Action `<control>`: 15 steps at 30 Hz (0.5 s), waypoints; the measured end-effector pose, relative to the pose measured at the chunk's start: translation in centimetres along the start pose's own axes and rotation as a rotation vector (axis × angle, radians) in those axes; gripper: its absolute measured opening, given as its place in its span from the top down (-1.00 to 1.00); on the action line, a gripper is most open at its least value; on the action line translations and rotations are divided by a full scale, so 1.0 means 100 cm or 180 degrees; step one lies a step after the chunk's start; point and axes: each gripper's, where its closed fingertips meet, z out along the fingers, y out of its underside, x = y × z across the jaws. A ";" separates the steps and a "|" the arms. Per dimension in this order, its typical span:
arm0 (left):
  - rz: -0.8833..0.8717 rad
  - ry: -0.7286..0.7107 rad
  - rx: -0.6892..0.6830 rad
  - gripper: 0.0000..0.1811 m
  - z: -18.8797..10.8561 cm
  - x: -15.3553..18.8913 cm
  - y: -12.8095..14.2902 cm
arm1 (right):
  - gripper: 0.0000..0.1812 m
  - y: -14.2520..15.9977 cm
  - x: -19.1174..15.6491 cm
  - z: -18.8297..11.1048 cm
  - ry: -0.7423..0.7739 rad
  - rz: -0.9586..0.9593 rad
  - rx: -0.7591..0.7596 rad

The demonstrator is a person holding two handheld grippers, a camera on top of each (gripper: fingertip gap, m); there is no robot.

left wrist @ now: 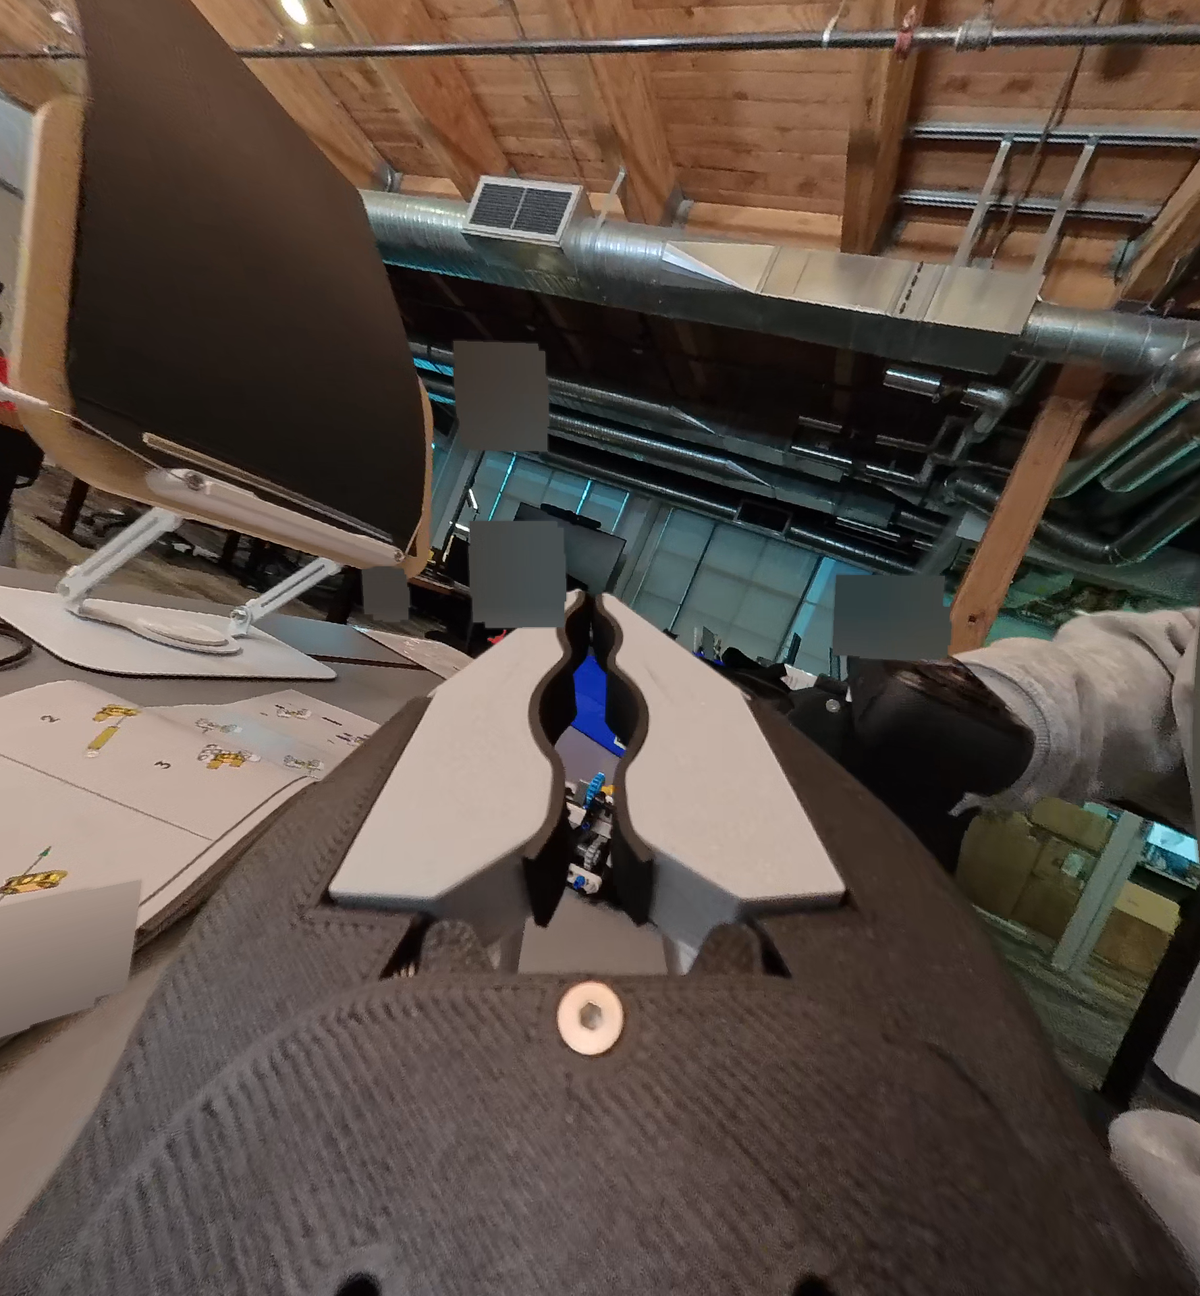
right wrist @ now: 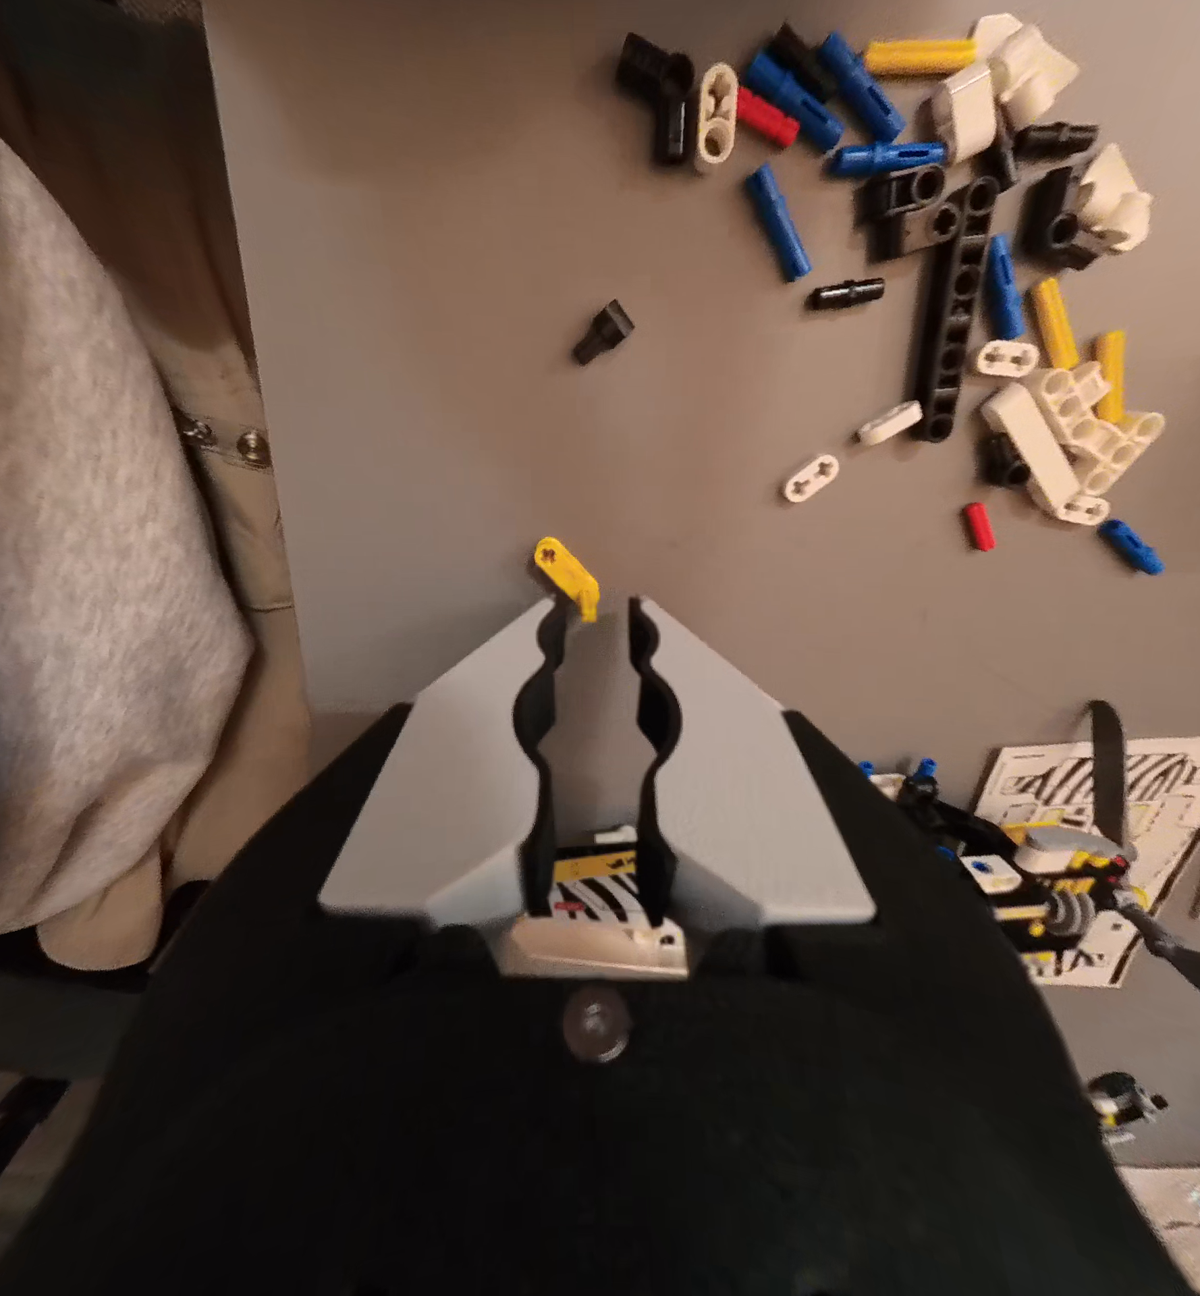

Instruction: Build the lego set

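above the grey table (right wrist: pixel 443 351), right gripper (right wrist: pixel 597 603) fingers apart by a yellow piece (right wrist: pixel 565 571); left gripper (left wrist: pixel 591 599) fingers seemingly together.

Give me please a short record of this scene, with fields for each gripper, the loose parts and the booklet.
left gripper: tips nearly shut, lego assembly seen deeper between the fingers, grip unclear
right gripper: open, yellow piece at its left tip
loose parts: scattered on the grey table, upper right of the right wrist view
booklet: open, left of the left gripper
tablet: on a white stand, screen dark
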 end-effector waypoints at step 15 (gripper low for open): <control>0.0021 -0.0539 0.0302 1.00 -0.037 -0.046 -0.037 | 0.66 -0.088 0.040 -0.013 0.0246 0.0308 0.1036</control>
